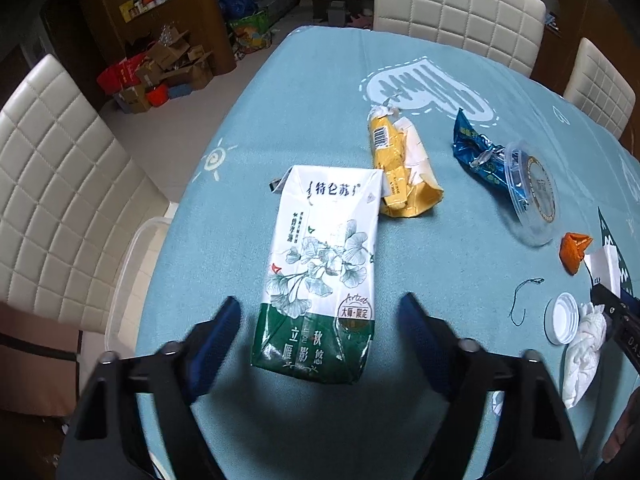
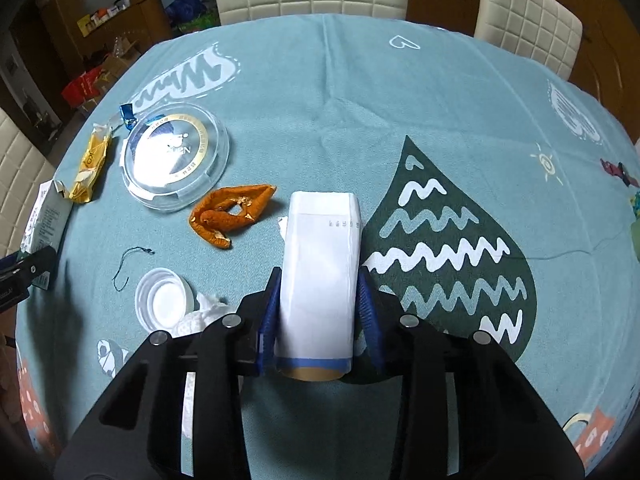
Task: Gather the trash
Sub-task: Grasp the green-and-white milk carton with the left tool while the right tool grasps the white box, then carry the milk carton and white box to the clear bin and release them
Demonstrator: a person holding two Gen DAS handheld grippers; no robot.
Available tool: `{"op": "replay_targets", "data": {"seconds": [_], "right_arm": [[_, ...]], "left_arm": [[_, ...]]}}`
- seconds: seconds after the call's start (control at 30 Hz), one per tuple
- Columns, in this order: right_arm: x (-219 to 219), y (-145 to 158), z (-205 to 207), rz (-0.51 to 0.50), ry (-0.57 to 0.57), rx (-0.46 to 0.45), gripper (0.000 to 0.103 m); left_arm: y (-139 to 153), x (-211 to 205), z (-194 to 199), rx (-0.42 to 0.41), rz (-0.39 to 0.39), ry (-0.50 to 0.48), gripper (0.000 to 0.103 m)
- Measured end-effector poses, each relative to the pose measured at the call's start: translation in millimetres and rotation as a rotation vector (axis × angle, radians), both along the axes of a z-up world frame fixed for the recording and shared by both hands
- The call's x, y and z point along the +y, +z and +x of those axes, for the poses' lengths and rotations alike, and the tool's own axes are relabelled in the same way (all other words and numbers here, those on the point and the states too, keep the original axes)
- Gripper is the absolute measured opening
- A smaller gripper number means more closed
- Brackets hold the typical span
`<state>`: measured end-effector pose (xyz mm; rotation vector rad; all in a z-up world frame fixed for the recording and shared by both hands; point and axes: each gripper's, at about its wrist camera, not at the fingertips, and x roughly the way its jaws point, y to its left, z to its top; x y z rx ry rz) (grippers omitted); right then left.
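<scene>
A flattened white and green milk carton (image 1: 320, 264) lies on the blue tablecloth (image 1: 312, 100). My left gripper (image 1: 320, 302) stands open astride its lower end, with a gap between each blue pad and the carton. My right gripper (image 2: 319, 282) is shut on a white paper roll (image 2: 320, 272) with a cardboard core, its pads pressing on both sides. Other trash on the table: a yellow wrapper (image 1: 400, 168), a blue wrapper (image 1: 480, 156), a clear plastic lid (image 2: 176, 156), an orange peel (image 2: 232, 216), a white cap (image 2: 162, 304) and a crumpled tissue (image 1: 584, 344).
White padded chairs (image 1: 456, 4) ring the table. A clear plastic bin (image 1: 132, 264) stands off the table's left edge beside another chair (image 1: 60, 184). A dark thread (image 2: 128, 264) lies near the cap. Boxes (image 1: 168, 64) clutter the floor at the far left.
</scene>
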<state>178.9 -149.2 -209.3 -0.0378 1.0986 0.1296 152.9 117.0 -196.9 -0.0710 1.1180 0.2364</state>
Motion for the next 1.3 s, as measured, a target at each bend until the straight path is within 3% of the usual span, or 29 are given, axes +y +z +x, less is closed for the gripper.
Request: {"op": "replay_targets", "data": {"seconds": [0.03, 0.43, 1.3], "right_arm": [[0.3, 2.4, -2.1, -0.003, 0.003, -0.008, 0.035], [14.3, 38.7, -33.4, 0.025, 0.087, -0.081, 0.035], [45.0, 67.6, -116.7, 0.060, 0.298, -0.159, 0.035]], "left_arm": [[1.5, -3.3, 0.0, 0.001, 0.013, -0.017, 0.050], [40.6, -18.0, -35.5, -0.103, 0.022, -0.075, 0.050], [64.3, -52.7, -121.0, -0.139, 0.054, -0.132, 0.050]]}}
